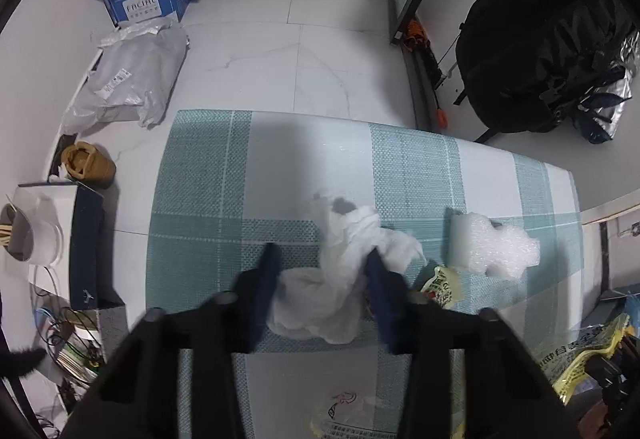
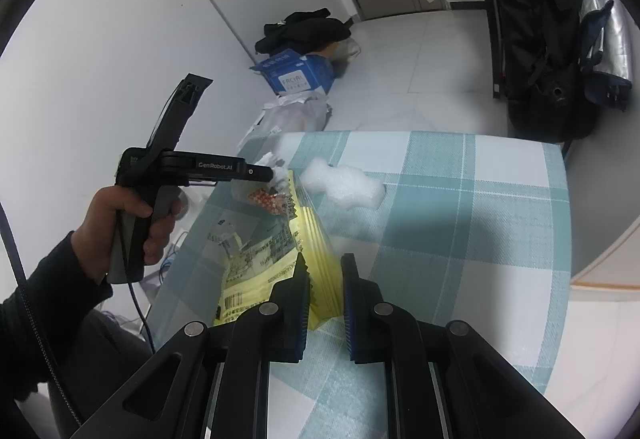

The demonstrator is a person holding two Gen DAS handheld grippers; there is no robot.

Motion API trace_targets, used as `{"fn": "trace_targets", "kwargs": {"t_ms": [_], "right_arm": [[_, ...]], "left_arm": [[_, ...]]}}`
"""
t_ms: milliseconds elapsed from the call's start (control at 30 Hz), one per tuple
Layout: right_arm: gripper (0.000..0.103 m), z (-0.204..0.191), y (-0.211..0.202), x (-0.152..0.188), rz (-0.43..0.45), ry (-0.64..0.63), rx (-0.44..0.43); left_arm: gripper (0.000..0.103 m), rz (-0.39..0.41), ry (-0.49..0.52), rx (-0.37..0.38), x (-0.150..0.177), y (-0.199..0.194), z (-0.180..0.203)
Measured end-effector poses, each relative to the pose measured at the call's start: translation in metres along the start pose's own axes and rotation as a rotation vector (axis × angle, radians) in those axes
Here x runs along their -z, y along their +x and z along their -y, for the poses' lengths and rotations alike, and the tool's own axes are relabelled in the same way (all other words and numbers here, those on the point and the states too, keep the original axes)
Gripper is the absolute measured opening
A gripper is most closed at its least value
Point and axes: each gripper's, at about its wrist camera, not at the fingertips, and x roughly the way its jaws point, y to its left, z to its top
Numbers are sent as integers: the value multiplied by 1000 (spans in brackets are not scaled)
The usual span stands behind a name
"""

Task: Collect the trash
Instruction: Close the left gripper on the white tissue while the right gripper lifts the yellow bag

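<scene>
A crumpled white tissue (image 1: pixel 344 279) lies on the green-checked tablecloth (image 1: pixel 224 175). My left gripper (image 1: pixel 322 265) is open, its fingers straddling the tissue. A piece of white bubble wrap (image 1: pixel 492 247) lies to the right, also in the right wrist view (image 2: pixel 344 185). A small red-and-yellow wrapper (image 1: pixel 442 285) lies beside the tissue. My right gripper (image 2: pixel 325 267) holds a yellow plastic bag (image 2: pixel 276 247) between its nearly closed fingers. The left gripper body (image 2: pixel 192 169) shows held in a hand.
On the floor are a blue carton (image 1: pixel 144 1), a grey mailer bag (image 1: pixel 128 79), a brown shoe (image 1: pixel 88 165) and a black backpack (image 1: pixel 544 43). A white kettle (image 1: pixel 36 231) stands at left. A clear wrapper (image 1: pixel 348 411) lies near the table's front.
</scene>
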Motion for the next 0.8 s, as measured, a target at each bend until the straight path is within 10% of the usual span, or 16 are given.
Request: {"fn": "trace_targets", "kwargs": {"t_ms": [133,800], "right_arm": [[14,-1,0,0,1,1,1],[14,-19,-13,10,60,-24,66]], "left_arm": [[9,-8,-1,11,1,1,1],[6,106,-82,36,27,-42,-21]]}}
